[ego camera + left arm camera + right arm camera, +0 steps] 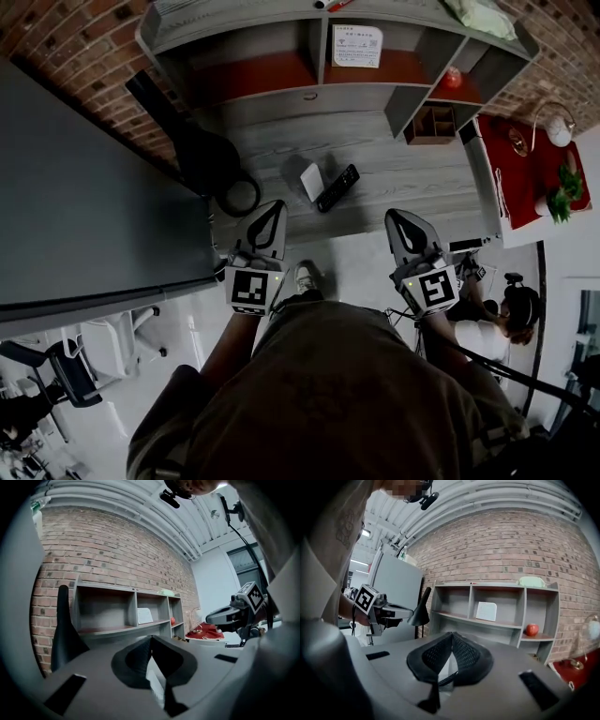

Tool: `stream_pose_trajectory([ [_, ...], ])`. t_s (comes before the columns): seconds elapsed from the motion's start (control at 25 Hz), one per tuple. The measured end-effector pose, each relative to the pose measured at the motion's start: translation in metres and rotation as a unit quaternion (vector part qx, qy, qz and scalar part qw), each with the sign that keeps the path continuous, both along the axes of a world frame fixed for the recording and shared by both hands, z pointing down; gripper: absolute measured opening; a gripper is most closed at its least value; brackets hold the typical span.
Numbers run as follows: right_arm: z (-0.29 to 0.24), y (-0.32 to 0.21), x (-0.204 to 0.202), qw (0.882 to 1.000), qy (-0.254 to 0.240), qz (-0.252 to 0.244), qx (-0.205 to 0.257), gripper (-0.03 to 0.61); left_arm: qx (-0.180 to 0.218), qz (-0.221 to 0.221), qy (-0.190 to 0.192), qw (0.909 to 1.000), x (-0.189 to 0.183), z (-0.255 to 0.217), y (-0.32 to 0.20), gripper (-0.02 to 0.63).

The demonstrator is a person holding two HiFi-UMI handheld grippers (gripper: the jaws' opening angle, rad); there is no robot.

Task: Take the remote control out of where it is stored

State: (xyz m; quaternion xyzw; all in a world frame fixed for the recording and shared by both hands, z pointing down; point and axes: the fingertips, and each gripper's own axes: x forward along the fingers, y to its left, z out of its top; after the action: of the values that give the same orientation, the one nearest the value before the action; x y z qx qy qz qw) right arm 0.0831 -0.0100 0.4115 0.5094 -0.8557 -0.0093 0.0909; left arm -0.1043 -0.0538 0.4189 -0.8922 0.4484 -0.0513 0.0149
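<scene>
One black remote control (337, 187) lies in the open on the grey desk (281, 141), in front of the shelf unit (234, 56) and just beside one flat white card (311, 181). I hold two grippers short of it, both apart from it: my left gripper (278, 206) has its jaws together at the tips with nothing between them, and my right gripper (394, 216) is likewise closed and empty. The shelf unit backs onto a brick wall (497, 545). It holds one white placard (357, 45) and one red round object (452, 78). One black desk lamp (187, 141) stands at the desk's left. One red-covered side table (525, 169) with one potted plant (565, 192) stands at the right. Only the head view shows the remote; the gripper views show the shelf face-on and the ceiling.
</scene>
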Motion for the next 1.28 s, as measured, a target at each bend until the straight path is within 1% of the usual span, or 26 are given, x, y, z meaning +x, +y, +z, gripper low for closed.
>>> stream_pose_trajectory([
  [0.28, 0.002, -0.041, -0.014, 1.000, 0.005, 0.014, 0.002, 0.012, -0.001, 0.022, 0.007, 0.9997, -0.007, 0.003, -0.043, 0.011],
  [0.64, -0.004, -0.057, -0.023, 1.000, 0.010, 0.011, 0.010, 0.014, 0.000, 0.028, 0.016, 0.9995, -0.008, 0.002, -0.058, 0.011],
  [0.88, -0.008, -0.065, -0.022, 1.000, 0.004, 0.003, 0.014, 0.012, 0.003, 0.018, 0.019, 0.9997, -0.008, -0.004, -0.063, 0.011],
  [1.12, -0.013, -0.072, -0.016, 1.000, -0.007, -0.012, 0.016, 0.012, 0.004, 0.004, 0.003, 1.0000, -0.003, -0.008, -0.068, 0.011],
  [1.28, -0.019, -0.078, -0.008, 0.999, -0.013, -0.021, 0.023, 0.012, 0.007, -0.013, 0.004, 0.9999, 0.001, -0.015, -0.069, 0.011],
])
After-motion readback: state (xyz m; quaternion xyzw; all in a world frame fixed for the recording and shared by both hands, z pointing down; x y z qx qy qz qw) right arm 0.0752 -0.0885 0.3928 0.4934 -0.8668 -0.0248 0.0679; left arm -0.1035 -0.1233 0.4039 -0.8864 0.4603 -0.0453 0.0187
